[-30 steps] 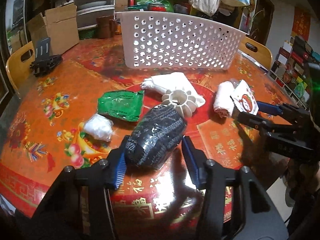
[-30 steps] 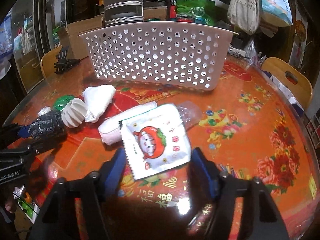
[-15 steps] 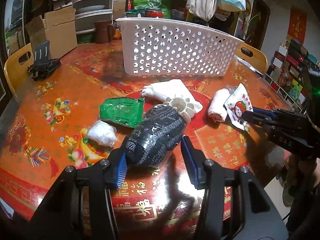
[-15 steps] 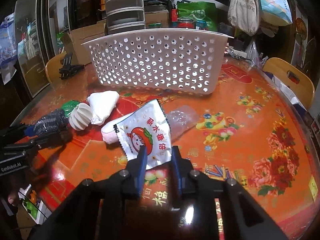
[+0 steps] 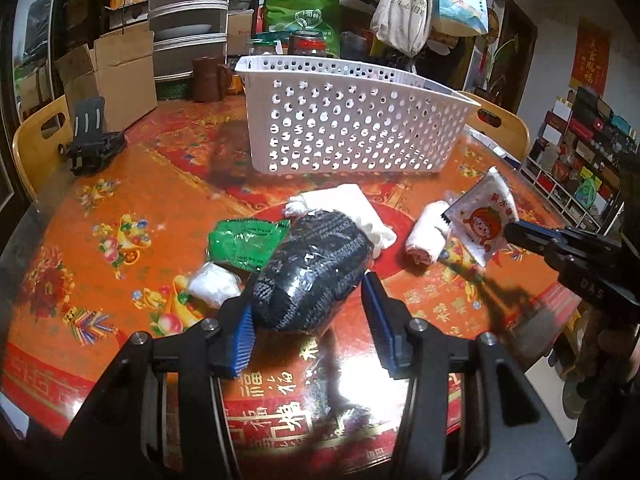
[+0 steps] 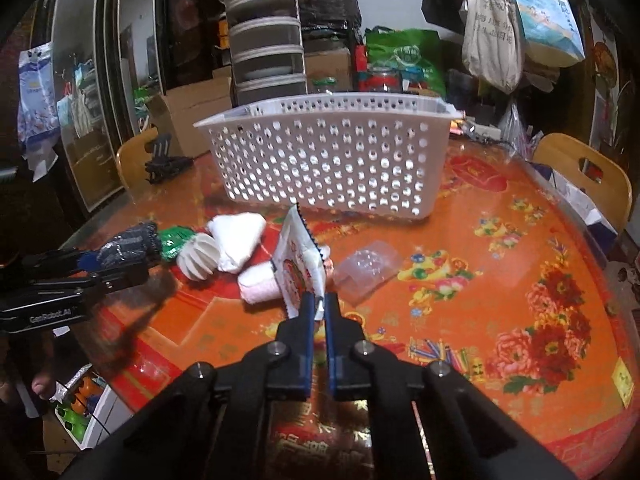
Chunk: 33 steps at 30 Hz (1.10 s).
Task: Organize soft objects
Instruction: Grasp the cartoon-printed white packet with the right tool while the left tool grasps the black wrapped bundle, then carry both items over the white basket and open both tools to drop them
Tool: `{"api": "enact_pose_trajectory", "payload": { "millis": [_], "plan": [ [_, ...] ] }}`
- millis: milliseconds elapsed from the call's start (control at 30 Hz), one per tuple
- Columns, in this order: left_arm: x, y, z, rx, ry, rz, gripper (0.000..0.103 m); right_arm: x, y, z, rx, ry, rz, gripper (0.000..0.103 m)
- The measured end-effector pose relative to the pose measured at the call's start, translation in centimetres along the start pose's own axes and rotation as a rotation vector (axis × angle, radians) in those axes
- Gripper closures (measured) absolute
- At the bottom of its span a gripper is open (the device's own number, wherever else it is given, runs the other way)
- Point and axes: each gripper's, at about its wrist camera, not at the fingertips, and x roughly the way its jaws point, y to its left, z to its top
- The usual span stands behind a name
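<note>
Both grippers loaded. Left gripper jaws clamped on the black bundle, lower centre of the left view, wrapped in shiny film. Right gripper jaws clenched on the bottom edge of the white sachet, which stands upright mid-frame in the right view.

Risks:
- Sachet is pinched only at a thin edge; it can flop or slide out on the way to the basket, upper centre.
- The bundle's film looks slick and bulges past the pads; it could squirt free if the grip eases.
- Both loads heading to one basket: the grippers could collide, or clip its near wall and push it back across the surface.
- Rolled towel and clear plastic piece sit just beside the sachet; a low swing could drag them.
</note>
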Motion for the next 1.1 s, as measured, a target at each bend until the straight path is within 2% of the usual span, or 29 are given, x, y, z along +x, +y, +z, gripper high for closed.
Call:
{"api": "enact_pose_trajectory", "payload": {
  "millis": [333,533,733,867,1033,1100],
  "plan": [
    [-1.3,-0.5,2.6,0.013,-0.038,-0.013,0.057,-2.0,0.7,2.1,-0.037,-0.056,-0.013,0.1],
    [-2.1,-0.4,6.1,0.019,-0.073,-0.021,0.057,-2.9,0.6,4.9,-0.056,-0.092,-0.025,0.1],
    [-2.8,0.0,12.1,0.021,-0.126,-0.03,0.058,-3.5,-0.5,9.6,-0.064,-0.135,-0.033,0.1],
    [-2.0,0.2,17.3,0.026,-0.129,-0.017,0.058,-2.5,-1.1,13.4,-0.081,-0.129,-0.053,0.1],
    [1.4,0.5,22.8,0.014,-0.076,0.002,0.058,0.4,-2.7,17.5,-0.067,-0.088,-0.081,0.1],
    [4.1,0.2,25.0,0.026,-0.018,0.021,0.058,2.2,-3.7,18.9,-0.047,-0.05,-0.08,0.1]
  ]
}}
